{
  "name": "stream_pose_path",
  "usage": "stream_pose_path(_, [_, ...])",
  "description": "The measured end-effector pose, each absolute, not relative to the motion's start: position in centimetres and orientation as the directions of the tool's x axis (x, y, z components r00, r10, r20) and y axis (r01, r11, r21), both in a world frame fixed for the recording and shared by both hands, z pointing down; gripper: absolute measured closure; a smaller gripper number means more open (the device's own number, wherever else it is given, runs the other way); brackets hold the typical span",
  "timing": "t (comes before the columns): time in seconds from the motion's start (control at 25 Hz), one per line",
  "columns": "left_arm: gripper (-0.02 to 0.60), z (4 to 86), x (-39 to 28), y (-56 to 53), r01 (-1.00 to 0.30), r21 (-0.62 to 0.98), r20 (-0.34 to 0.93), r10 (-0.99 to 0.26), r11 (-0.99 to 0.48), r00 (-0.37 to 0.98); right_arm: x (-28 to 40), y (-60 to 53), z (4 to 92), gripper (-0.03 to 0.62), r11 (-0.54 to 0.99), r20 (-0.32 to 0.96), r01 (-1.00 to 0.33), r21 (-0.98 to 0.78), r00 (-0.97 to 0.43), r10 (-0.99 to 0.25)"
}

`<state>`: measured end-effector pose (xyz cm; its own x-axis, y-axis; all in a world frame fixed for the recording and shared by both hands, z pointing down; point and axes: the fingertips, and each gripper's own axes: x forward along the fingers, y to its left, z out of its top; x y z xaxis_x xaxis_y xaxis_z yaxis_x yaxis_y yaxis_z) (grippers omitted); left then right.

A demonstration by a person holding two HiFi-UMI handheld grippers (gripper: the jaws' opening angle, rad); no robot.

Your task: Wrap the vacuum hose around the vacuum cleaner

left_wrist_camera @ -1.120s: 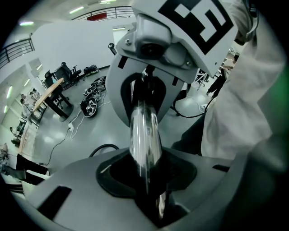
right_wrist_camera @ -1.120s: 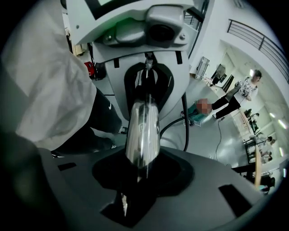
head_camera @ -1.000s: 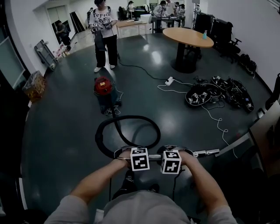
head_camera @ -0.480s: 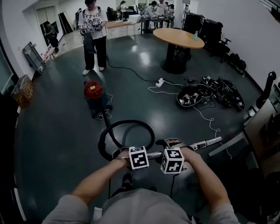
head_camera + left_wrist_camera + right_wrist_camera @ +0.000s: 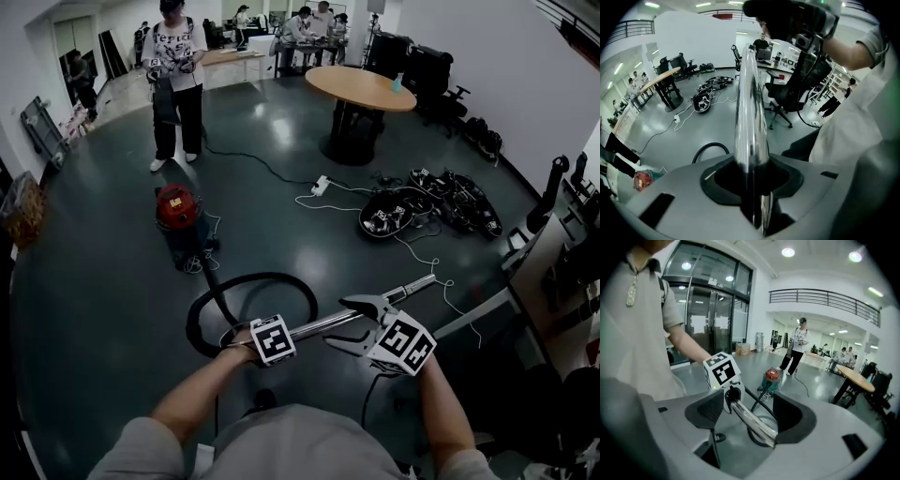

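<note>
One chrome wand [image 5: 314, 328], my left gripper [image 5: 751, 177] clenched on it, my right gripper [image 5: 749, 413] jaws just opened wide, wand ungripped between them, black hose [image 5: 197, 309] looped on floor.

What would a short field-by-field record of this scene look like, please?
left gripper: shut on wand
right gripper: open, jaws just opened; wand between them, unclamped
hose: runs from vacuum into a loop on floor
vacuum: red-topped, upright, beyond the loop
wrapping: not yet begun
</note>
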<state>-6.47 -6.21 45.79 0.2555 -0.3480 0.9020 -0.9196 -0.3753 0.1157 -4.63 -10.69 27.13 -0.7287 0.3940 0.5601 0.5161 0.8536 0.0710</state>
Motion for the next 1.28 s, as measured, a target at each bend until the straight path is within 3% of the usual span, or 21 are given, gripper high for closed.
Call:
stream_pose_path(0.24, [0.442,44.5,-10.5,-6.6,-0.949,0.210,0.827,-0.475,-0.236,0.301,-6.5,-10.1,26.1,0.283,0.933,0.387,0.338,-0.121,-0.850,0.358])
stream_pose_path(0.4, [0.442,44.1,-12.5,-6.4,-0.947,0.267,0.780,-0.537,-0.182,0.323,-8.2,-11.7,27.5,0.482,0.972,0.334,0.137,-0.192,-0.922,0.196])
stream_pose_path(0.48, [0.442,43.8,-13.5,-6.2,-0.947,0.280,0.762,-0.563,-0.158,0.320,-9.3,-12.2,28.3,0.513,0.958,0.327,0.070,-0.280,-0.931,0.163])
stream_pose_path(0.68, [0.442,42.8,-15.0,-5.9,-0.949,0.293,0.731,-0.614,-0.113,0.299,-12.6,-12.2,29.9,0.494,0.876,0.286,0.022,-0.481,-0.941,0.180])
stream_pose_path(0.88, [0.442,42.1,-15.3,-6.3,-0.948,0.307,0.711,-0.642,-0.083,0.287,-16.1,-12.5,32.0,0.346,0.744,0.235,-0.010,-0.668,-0.952,0.198])
stream_pose_path(1.28, [0.442,41.7,-15.5,-11.2,-0.946,0.324,0.703,-0.674,0.019,0.227,-21.5,-15.4,34.2,0.330,0.652,0.208,0.024,-0.758,-0.938,0.277])
